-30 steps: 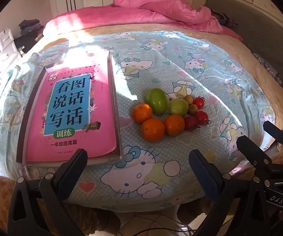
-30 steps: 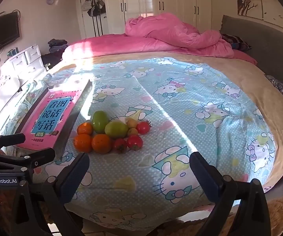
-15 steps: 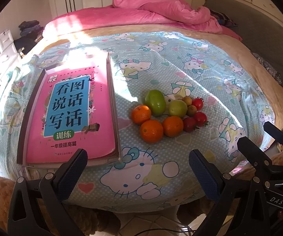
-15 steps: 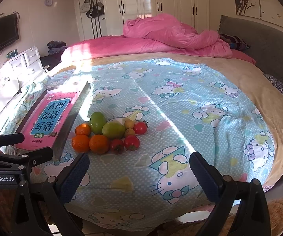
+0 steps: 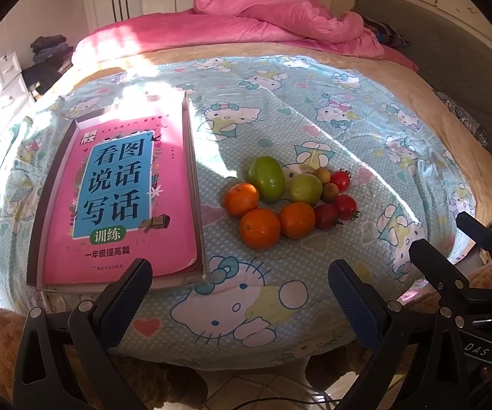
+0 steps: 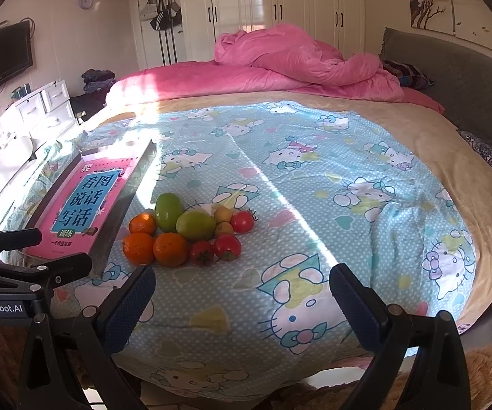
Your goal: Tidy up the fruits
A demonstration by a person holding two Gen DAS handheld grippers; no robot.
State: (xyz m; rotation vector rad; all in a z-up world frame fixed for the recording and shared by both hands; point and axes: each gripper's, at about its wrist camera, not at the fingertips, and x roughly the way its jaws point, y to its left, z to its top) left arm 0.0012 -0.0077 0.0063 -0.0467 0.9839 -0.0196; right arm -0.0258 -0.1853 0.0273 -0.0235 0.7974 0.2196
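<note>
Your left gripper (image 5: 239, 285) and right gripper (image 6: 242, 288), both spread wide and empty, faced round glossy fruits (image 5: 288, 198) beside a pink book (image 5: 123, 198) reading "看图说话写话".

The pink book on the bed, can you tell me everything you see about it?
The pink book lies flat, cover up, inside a shallow dark-edged tray on the Hello Kitty sheet. Its glossy cover has a blue panel with big dark Chinese characters, a green label under it and small flower drawings. Sunlight washes out its far end. The fruits sit apart to its right. No tongs touch it.
</note>
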